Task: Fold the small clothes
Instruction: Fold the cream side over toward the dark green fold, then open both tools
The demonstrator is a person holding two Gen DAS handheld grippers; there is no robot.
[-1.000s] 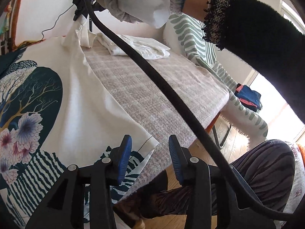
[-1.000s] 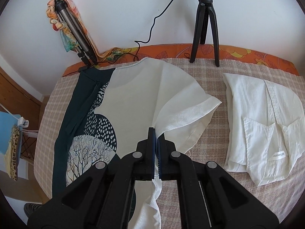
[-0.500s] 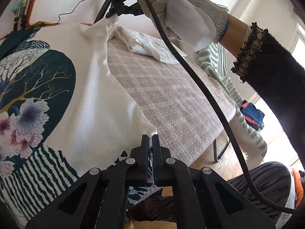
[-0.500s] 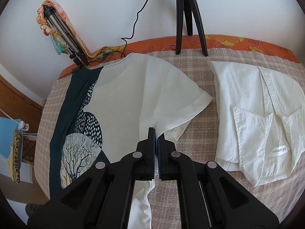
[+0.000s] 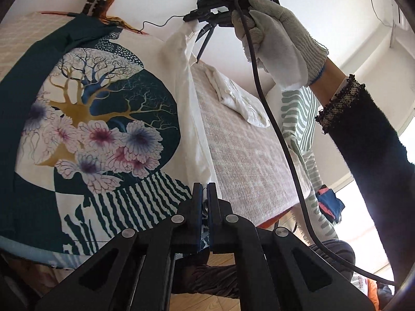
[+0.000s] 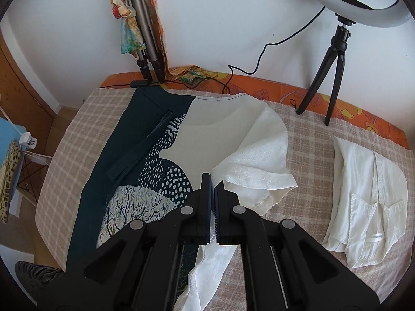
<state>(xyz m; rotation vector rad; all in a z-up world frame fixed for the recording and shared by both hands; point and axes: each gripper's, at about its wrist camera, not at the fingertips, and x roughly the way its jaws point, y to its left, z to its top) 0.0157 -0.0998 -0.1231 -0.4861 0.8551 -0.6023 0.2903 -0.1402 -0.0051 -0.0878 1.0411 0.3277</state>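
Both claws are locked onto the printed T-shirt [image 6: 197, 134] right now! The left claw [image 5: 204, 194] has its jaws pressed together on the shirt's bottom hem corner, white fabric pinched between the blue pads near the front edge of the desk [image 5: 249, 160]. The right claw [image 6: 213, 184] has its jaws clamped on the shirt's white side edge up by the sleeve [image 6: 262, 178], and the cloth spills out below its fingers. In the left wrist view the gloved right hand [image 5: 280, 41] holds that claw high, so the white edge of the shirt hangs from it as a lifted ridge running down to the left claw.

The rest of the shirt lies flat on the checked cloth of the desk, print up: a dark teal panel, a tree and flower motif [image 5: 103, 129], black stripes by the hem. Just to the right, well apart from the lifted edge, a white collared shirt [image 6: 368, 202] sits folded on the desk. At the back, by the wall, a small black tripod [image 6: 334, 70] carries a ring light [image 6: 368, 15], and a grey tripod [image 6: 145, 39] leans with a colourful scarf [image 6: 124, 20] draped on it.
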